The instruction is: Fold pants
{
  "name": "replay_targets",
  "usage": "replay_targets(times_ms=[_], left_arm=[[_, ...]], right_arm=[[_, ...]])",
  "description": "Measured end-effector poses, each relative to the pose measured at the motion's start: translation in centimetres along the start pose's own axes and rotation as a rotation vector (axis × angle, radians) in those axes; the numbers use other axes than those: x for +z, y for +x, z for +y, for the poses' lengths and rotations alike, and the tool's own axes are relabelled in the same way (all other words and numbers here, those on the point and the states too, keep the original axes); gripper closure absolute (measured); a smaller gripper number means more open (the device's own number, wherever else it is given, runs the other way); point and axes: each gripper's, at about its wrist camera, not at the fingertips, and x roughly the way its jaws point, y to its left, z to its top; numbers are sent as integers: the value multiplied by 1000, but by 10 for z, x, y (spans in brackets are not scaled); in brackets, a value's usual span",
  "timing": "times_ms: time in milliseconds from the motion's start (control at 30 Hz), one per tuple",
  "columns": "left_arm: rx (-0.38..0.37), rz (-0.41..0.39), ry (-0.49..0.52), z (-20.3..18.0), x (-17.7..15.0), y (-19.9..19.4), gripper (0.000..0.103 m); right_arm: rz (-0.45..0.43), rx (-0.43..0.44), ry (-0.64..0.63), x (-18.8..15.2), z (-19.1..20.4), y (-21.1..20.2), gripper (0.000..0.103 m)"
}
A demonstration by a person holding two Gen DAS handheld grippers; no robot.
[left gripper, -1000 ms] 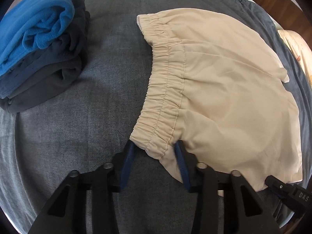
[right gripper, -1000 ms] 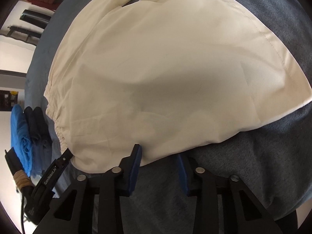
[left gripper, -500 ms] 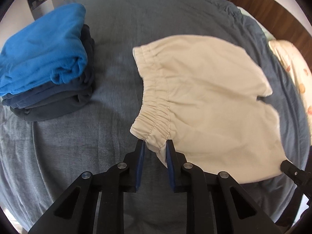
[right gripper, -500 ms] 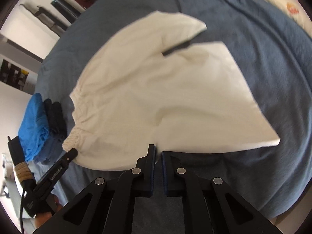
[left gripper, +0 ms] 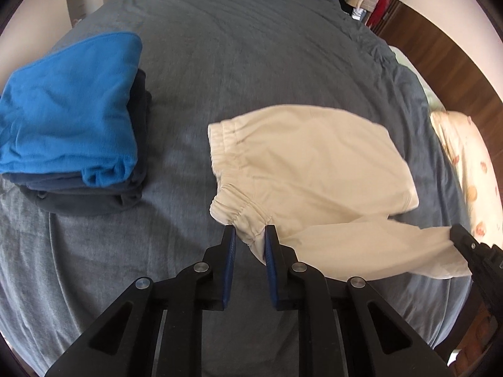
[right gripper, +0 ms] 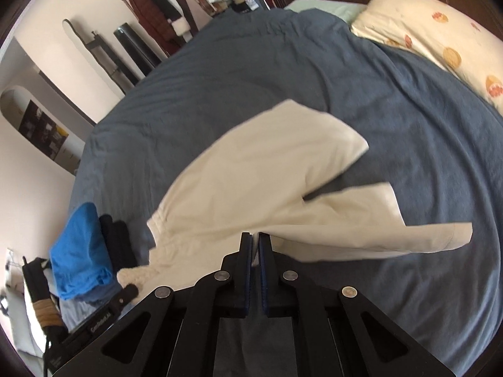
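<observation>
Cream shorts with an elastic waistband (left gripper: 301, 169) are partly lifted above the dark blue-grey bed cover (left gripper: 220, 47). My left gripper (left gripper: 250, 235) is shut on the near waistband corner. My right gripper (right gripper: 255, 239) is shut on the near leg's lower edge; it also shows at the right edge of the left wrist view (left gripper: 471, 248). In the right wrist view the shorts (right gripper: 267, 182) hang from both grippers, the near side raised, the far leg still on the bed.
A stack of folded clothes, bright blue on top (left gripper: 69, 119) and dark ones under it, lies left of the shorts. A cream patterned pillow (right gripper: 433, 40) lies at the bed's right side. Hanging clothes and a wooden wall stand behind the bed.
Both grippers closed on the shorts' near edge and lifted it. The near side of the shorts has risen off the bed and the cameras have pulled up and back.
</observation>
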Motion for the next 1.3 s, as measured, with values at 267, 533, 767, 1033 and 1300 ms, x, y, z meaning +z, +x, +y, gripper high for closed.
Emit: replay_targets(times_ms=[267, 533, 767, 1033, 1300], left_arm=[[-21, -13, -17, -8, 32, 16, 84], [-37, -15, -51, -10, 69, 40, 84], [-29, 4, -104, -1, 96, 65, 84], [60, -6, -61, 2, 113, 96, 97], [48, -67, 123, -17, 113, 91, 65]], right_arm=[[-79, 8, -9, 39, 12, 28, 98], [-97, 15, -24, 71, 19, 66, 100], [-137, 11, -13, 104, 27, 95, 101], [-152, -29, -41, 139, 30, 121, 101], [-76, -122, -171, 140, 27, 127, 91]])
